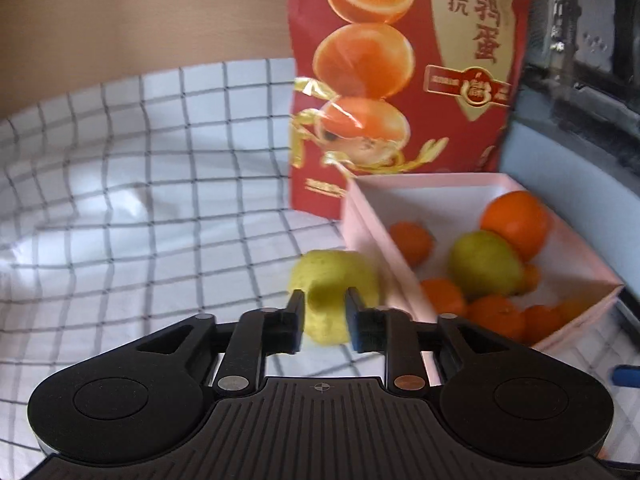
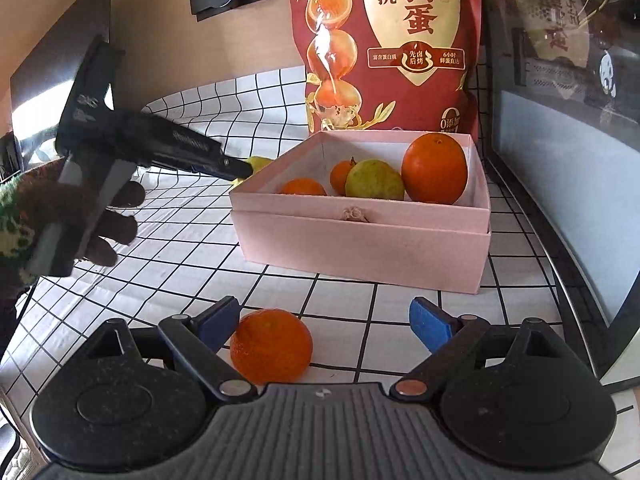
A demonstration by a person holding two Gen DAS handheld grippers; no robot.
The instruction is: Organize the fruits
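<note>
Beside the pink box [image 1: 472, 184], your left gripper [image 1: 322, 308] pinches a yellow-green pear [image 1: 332, 276], carried just short of the near wall so it can go over the rim and join the fruit inside. That wall stands between the pear and the bed of mandarins [image 1: 494, 312], second pear [image 1: 484, 264] and large orange [image 1: 516, 220], so you will likely need to lift first. Your right gripper [image 2: 324, 326] rests with jaws spread wide around a loose mandarin [image 2: 272, 346] on the checked cloth [image 2: 180, 240], not yet squeezing. Behind the box, a tall red snack bag [image 2: 392, 40] crowds the far side.
</note>
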